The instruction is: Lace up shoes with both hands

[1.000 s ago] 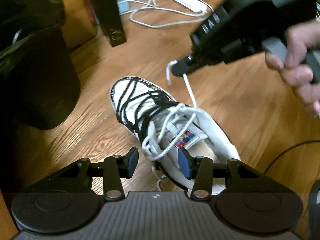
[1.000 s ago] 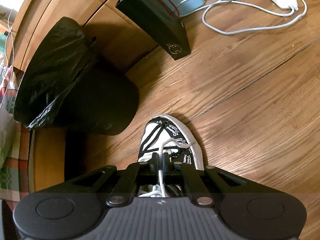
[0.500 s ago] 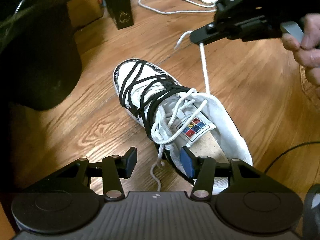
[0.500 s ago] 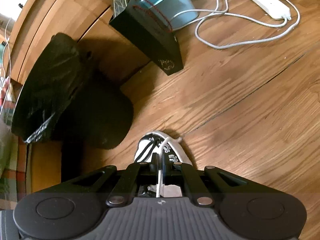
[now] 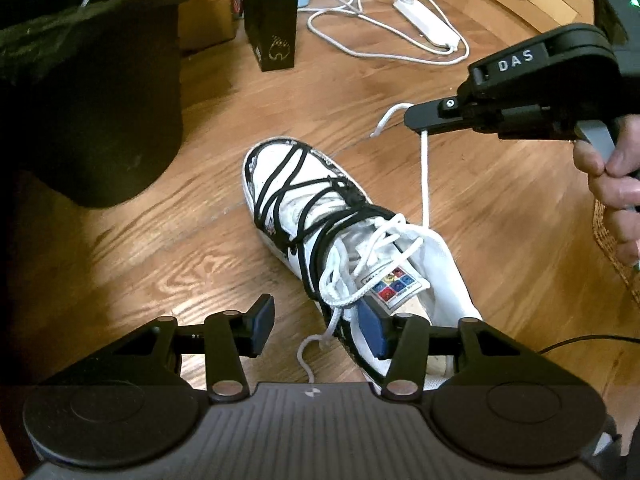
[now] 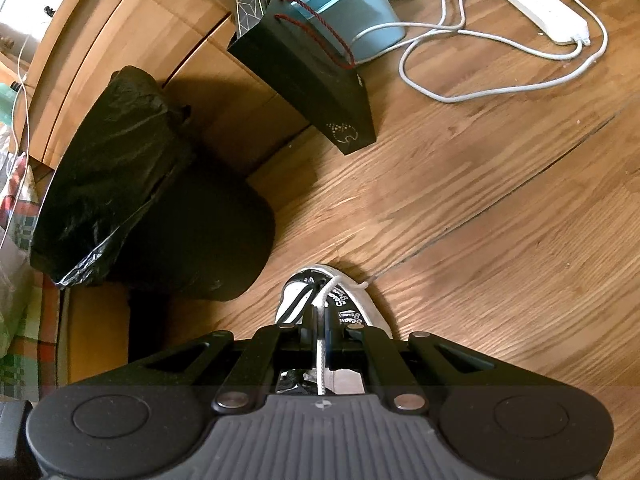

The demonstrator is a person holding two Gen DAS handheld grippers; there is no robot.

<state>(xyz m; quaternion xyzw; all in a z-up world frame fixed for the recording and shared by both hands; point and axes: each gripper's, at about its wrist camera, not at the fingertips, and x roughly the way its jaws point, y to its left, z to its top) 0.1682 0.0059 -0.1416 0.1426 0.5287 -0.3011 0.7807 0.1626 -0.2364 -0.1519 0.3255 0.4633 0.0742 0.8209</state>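
Observation:
A white high-top shoe with black straps stands on the wood floor, toe pointing away. My right gripper, held by a hand, is shut on the white lace and holds that strand taut above the shoe's collar. In the right wrist view the lace runs up between the closed fingers of the right gripper, with the shoe's toe just beyond. My left gripper hovers over the shoe's near side. Its jaws are closing, and the other, loose lace end lies between them untouched.
A black bin with a liner stands left of the shoe. Behind are a black gift bag, a blue bucket and a white power strip with looped cable. A wicker edge and a black cable lie right.
The right gripper has pulled the lace up and away to the right, drawing it taut. The left wrist view has rolled, so the shoe now sits more centred.

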